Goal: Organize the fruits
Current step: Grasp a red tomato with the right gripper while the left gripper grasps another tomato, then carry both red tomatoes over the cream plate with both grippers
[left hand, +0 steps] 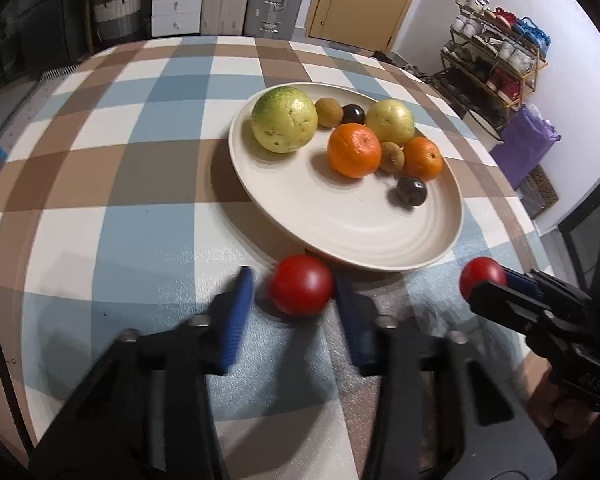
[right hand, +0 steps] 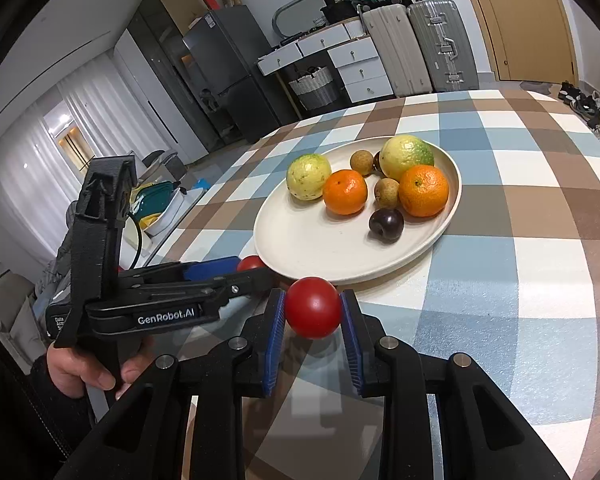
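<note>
Sitting between the blue pads of the left gripper (left hand: 294,300) is a red tomato (left hand: 301,285), off centre: it touches or nearly touches the right-hand pad, while a clear gap shows to the left-hand pad, so these fingers are spread and not yet clamped on it. The view is blurred there, so whether the tomato rests on the checked tablecloth (left hand: 100,200) I cannot tell for sure. A second tomato (right hand: 313,307) is pinched squarely between both pads of the right gripper (right hand: 313,312), which is closed on it.

The cream plate (left hand: 340,232) lies straight ahead of both pairs of fingers, its near rim just beyond each tomato. Seen from the left wrist, its long axis runs from near right to far left, and the bare part is the near half. On the far half are two green-yellow guavas (left hand: 284,119), two oranges (left hand: 354,151), small brown fruits and two dark plums (left hand: 411,191).

Both tomatoes are round, with no long axis or pointing end to mind, so approach angle matters little. The right gripper looks readier to carry forward over the rim; the left likely needs to close first.
</note>
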Available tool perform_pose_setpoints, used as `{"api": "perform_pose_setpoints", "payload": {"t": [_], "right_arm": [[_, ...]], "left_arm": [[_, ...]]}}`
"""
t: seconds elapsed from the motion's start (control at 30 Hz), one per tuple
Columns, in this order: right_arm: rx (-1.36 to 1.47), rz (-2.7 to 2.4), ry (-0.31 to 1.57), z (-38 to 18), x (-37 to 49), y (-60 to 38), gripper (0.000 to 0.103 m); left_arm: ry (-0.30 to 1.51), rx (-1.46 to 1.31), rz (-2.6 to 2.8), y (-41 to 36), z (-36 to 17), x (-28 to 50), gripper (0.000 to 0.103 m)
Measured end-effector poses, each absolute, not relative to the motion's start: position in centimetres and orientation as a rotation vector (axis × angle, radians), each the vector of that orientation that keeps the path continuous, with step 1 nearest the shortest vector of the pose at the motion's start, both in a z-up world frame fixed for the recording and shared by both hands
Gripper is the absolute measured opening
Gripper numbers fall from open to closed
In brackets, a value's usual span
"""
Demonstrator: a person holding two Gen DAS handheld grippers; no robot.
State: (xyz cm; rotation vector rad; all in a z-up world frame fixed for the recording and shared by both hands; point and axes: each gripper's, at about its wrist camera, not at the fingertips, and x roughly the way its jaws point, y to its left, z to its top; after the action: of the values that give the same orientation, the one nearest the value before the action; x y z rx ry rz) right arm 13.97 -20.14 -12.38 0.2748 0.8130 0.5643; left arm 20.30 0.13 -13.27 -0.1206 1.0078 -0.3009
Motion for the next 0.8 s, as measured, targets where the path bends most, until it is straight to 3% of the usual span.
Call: {"api": "perform_pose_setpoints", "payload": {"t": [0.8], "right_arm": [[0.234,0.577,0.756,-9.8,12.8,-18.8,0.028]], "left_arm": [[0.939,-0.126,-0.343,0.7,-9.9,17.0,0.030]]}}
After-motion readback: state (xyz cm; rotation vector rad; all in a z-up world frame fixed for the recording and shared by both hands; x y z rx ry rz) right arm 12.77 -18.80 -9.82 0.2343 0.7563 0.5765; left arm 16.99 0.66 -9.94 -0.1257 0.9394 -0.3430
